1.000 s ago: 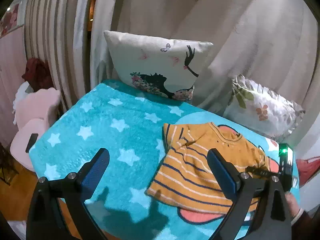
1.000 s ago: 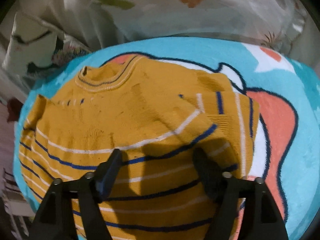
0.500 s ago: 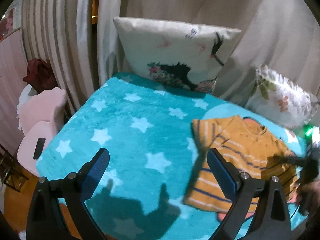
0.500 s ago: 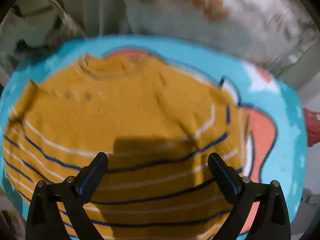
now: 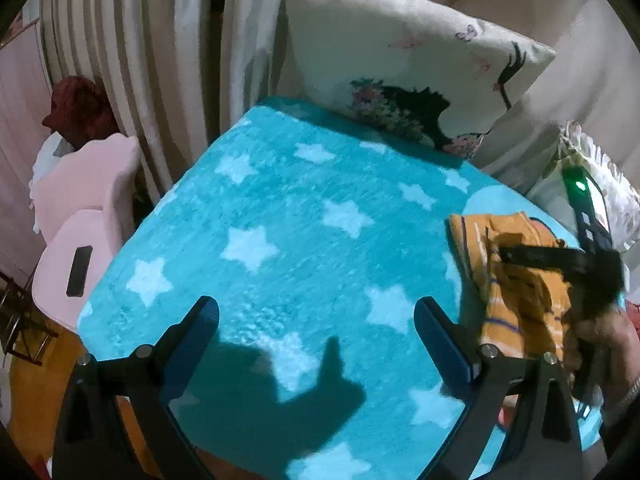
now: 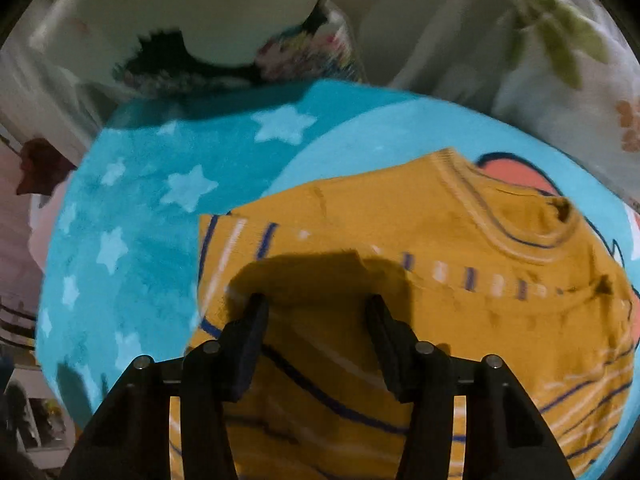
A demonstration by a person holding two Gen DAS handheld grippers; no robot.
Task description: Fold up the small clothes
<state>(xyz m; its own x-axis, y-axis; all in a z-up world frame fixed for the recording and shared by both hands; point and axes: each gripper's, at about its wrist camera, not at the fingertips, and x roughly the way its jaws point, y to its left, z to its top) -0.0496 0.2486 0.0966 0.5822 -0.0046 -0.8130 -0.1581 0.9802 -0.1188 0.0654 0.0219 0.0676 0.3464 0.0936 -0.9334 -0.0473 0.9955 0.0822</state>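
A small mustard-yellow striped shirt (image 6: 460, 280) lies on a turquoise star blanket (image 5: 304, 248), its neckline toward the far right. My right gripper (image 6: 316, 328) hangs over the shirt's left part with its jaws partly apart, fabric bunched up between them. In the left wrist view the shirt (image 5: 516, 288) is at the right edge, lifted and crumpled under the right gripper (image 5: 508, 254). My left gripper (image 5: 316, 332) is open and empty above bare blanket, well left of the shirt.
A white cushion with a black silhouette print (image 5: 400, 72) and a floral cushion (image 6: 568, 80) lean on curtains behind the bed. A pink chair (image 5: 84, 220) with a dark phone on it stands left of the bed's edge.
My right gripper has moved left across the shirt and narrowed, gathering fabric. My left gripper has swung away to the left, so the shirt slid to the right edge of its view.
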